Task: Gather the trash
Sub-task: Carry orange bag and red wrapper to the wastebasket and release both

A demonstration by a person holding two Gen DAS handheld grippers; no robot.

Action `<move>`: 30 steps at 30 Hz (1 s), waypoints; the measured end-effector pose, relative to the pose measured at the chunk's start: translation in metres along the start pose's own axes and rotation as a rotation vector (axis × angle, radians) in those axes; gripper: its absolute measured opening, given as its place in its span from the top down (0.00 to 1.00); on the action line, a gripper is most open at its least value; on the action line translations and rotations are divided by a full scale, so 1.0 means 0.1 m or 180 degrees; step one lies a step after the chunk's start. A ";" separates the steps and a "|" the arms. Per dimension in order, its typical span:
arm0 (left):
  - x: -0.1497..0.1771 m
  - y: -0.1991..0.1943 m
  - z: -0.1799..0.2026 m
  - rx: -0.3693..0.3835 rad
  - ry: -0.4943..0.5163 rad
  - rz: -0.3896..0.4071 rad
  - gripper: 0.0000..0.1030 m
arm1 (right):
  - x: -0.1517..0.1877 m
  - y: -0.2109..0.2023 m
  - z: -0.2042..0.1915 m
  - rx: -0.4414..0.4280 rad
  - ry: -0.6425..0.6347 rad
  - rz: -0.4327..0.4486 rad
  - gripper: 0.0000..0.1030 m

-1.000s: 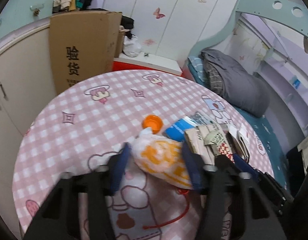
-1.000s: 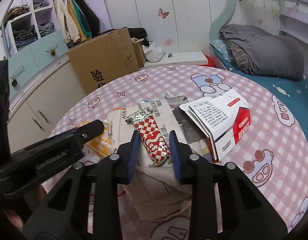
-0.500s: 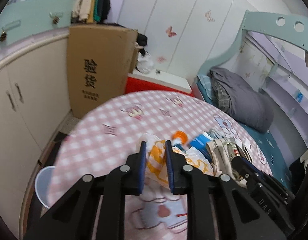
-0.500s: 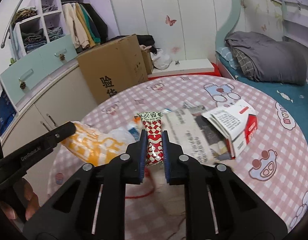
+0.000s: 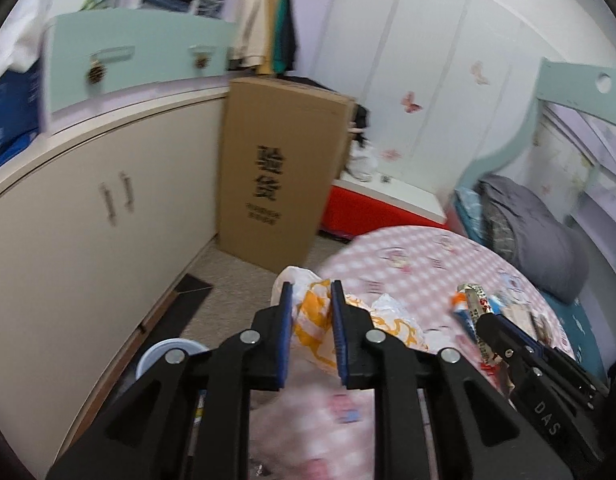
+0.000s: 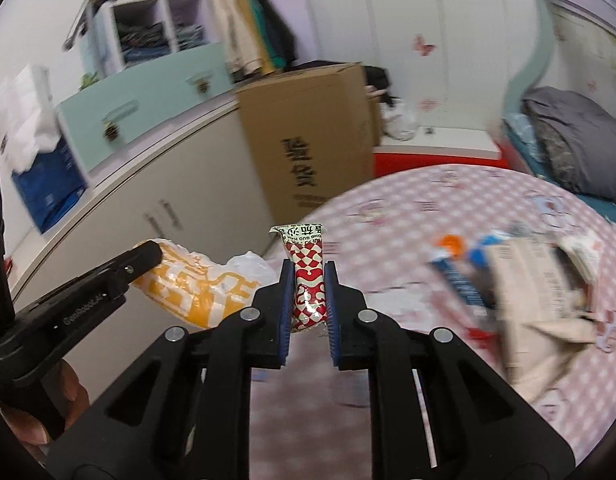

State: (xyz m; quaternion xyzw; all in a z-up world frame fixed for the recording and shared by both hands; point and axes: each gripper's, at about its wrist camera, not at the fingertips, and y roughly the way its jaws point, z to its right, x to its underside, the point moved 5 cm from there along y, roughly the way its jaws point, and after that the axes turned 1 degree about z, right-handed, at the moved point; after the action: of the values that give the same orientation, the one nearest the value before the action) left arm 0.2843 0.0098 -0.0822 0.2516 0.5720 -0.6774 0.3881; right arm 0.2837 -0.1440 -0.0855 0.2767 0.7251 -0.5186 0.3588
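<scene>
My left gripper is shut on an orange-and-white plastic bag and holds it in the air past the table's left edge; the bag also shows in the right wrist view. My right gripper is shut on a red-and-white checkered snack wrapper, held upright above the table; the wrapper shows in the left wrist view. More trash lies on the pink checkered round table: an orange cap, a blue packet and crumpled paper and cardboard.
A pale blue bin stands on the floor below my left gripper, beside the curved cream cabinet. A tall cardboard box leans against the cabinet. A bed with a grey duvet lies to the right.
Both grippers have lifted and swung left with their trash, off the pile toward the table's left edge. The floor and bin have come into view.
</scene>
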 end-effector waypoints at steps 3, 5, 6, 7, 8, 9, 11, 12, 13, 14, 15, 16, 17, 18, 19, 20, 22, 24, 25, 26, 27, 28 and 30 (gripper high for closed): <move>-0.03 -0.04 -0.41 -0.0197 -0.0109 -0.0012 0.83 | 0.02 0.16 -0.36 -0.0149 -0.0110 -0.0072 0.85; -0.03 -0.04 -0.68 -0.0329 -0.0191 -0.0057 0.83 | 0.05 0.28 -0.61 -0.0260 -0.0191 -0.0140 0.85; -0.02 -0.04 -0.79 -0.0357 -0.0233 -0.0077 0.83 | 0.07 0.37 -0.76 -0.0315 -0.0248 -0.0186 0.85; -0.01 -0.04 -0.92 -0.0395 -0.0279 -0.0102 0.83 | 0.09 0.42 -0.85 -0.0346 -0.0287 -0.0218 0.85; 0.00 -0.02 -1.01 -0.0432 -0.0300 -0.0117 0.83 | 0.12 0.48 -0.96 -0.0387 -0.0329 -0.0254 0.85; 0.01 -0.01 -1.16 -0.0505 -0.0334 -0.0126 0.83 | 0.14 0.55 -1.07 -0.0432 -0.0367 -0.0292 0.85; 0.03 0.01 -1.37 -0.0620 -0.0378 -0.0128 0.83 | 0.19 0.70 -1.28 -0.0520 -0.0438 -0.0365 0.85; 0.03 0.03 -1.52 -0.0700 -0.0409 -0.0140 0.83 | 0.22 0.77 -1.37 -0.0561 -0.0464 -0.0396 0.85; 0.04 0.05 -1.61 -0.0761 -0.0432 -0.0152 0.83 | 0.25 0.86 -1.48 -0.0615 -0.0491 -0.0439 0.85; 0.06 0.06 -1.70 -0.0825 -0.0449 -0.0166 0.83 | 0.28 0.94 -1.57 -0.0660 -0.0509 -0.0476 0.85; 0.07 0.08 -1.82 -0.0905 -0.0468 -0.0186 0.83 | 0.30 0.99 -1.63 -0.0688 -0.0517 -0.0500 0.85; 0.08 0.11 -1.92 -0.0973 -0.0485 -0.0208 0.83 | 0.35 1.09 -1.73 -0.0735 -0.0533 -0.0550 0.85; 0.10 0.14 -2.04 -0.1039 -0.0509 -0.0228 0.83 | 0.38 1.16 -1.80 -0.0768 -0.0544 -0.0585 0.85; 0.10 0.15 -2.11 -0.1080 -0.0523 -0.0239 0.83 | 0.40 1.22 -1.86 -0.0789 -0.0553 -0.0599 0.85; 0.12 0.17 -2.19 -0.1146 -0.0537 -0.0251 0.83 | 0.43 1.30 -1.94 -0.0820 -0.0570 -0.0630 0.85; 0.13 0.19 -2.28 -0.1221 -0.0541 -0.0256 0.83 | 0.46 1.36 -2.00 -0.0846 -0.0579 -0.0656 0.82; 0.14 0.22 -2.42 -0.1343 -0.0540 -0.0269 0.83 | 0.50 1.50 -2.10 -0.0908 -0.0586 -0.0665 0.79; 0.17 0.26 -2.52 -0.1434 -0.0552 -0.0306 0.83 | 0.52 1.61 -2.15 -0.0858 -0.0637 -0.0652 0.46; 0.17 0.28 -2.56 -0.1479 -0.0558 -0.0326 0.83 | 0.54 1.67 -2.16 -0.0791 -0.0648 -0.0650 0.43; 0.18 0.29 -2.59 -0.1512 -0.0553 -0.0339 0.83 | 0.56 1.70 -2.15 -0.0779 -0.0642 -0.0661 0.43; 0.20 0.31 -2.62 -0.1537 -0.0535 -0.0361 0.83 | 0.58 1.72 -2.16 -0.0782 -0.0625 -0.0681 0.43; 0.21 0.32 -2.62 -0.1543 -0.0527 -0.0374 0.83 | 0.59 1.73 -2.15 -0.0776 -0.0618 -0.0687 0.43; 0.24 0.34 -2.64 -0.1540 -0.0528 -0.0402 0.83 | 0.61 1.73 -2.12 -0.0763 -0.0605 -0.0700 0.43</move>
State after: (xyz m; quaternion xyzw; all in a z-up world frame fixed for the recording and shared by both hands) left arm 0.2714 0.2586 -0.1786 0.0589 0.6981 -0.5621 0.4395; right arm 0.3322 0.1132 -0.1875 0.1007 0.7704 -0.4884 0.3972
